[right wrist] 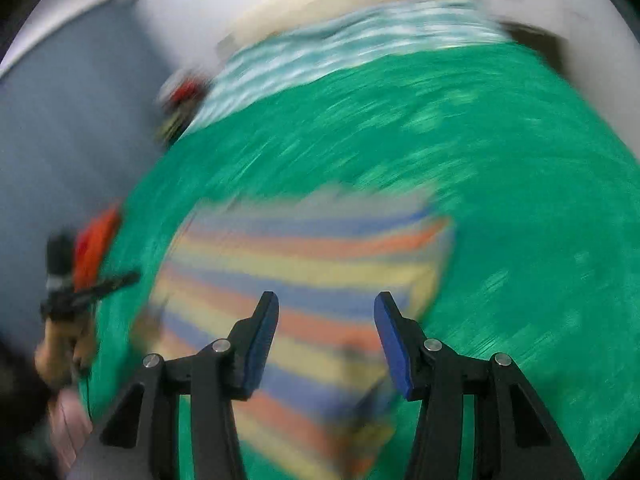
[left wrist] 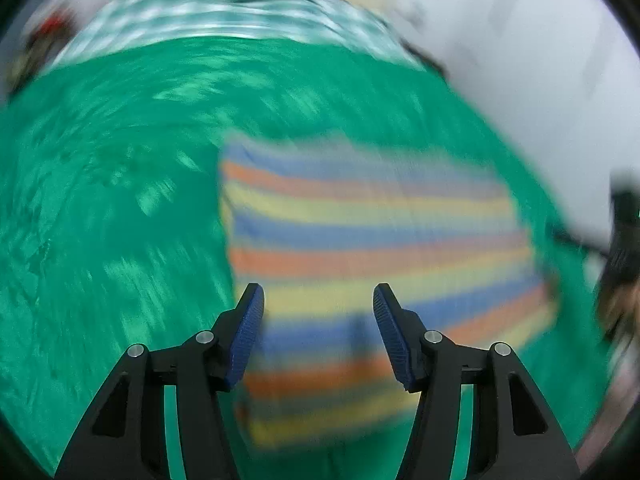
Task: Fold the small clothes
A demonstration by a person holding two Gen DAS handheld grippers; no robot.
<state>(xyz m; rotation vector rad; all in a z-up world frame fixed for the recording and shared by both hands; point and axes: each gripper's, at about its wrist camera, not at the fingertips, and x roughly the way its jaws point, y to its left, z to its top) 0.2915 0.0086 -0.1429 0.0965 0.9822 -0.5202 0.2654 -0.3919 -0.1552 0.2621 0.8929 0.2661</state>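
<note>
I'm holding my left gripper (left wrist: 319, 296) with jaws spread wide, nothing between the blue pads (left wrist: 248, 332). I'm holding my right gripper (right wrist: 327, 304) the same way: jaws apart, empty. Both are pointing forward and down.

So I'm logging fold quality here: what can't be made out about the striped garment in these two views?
- Left wrist view: motion blur smears the striped garment; fold lines and garment type are unreadable.
- Right wrist view: the right gripper covers its near edge, and blur hides the rest.
- Both views: the left gripper and right gripper are open, but whether either touches the cloth cannot be told.
</note>
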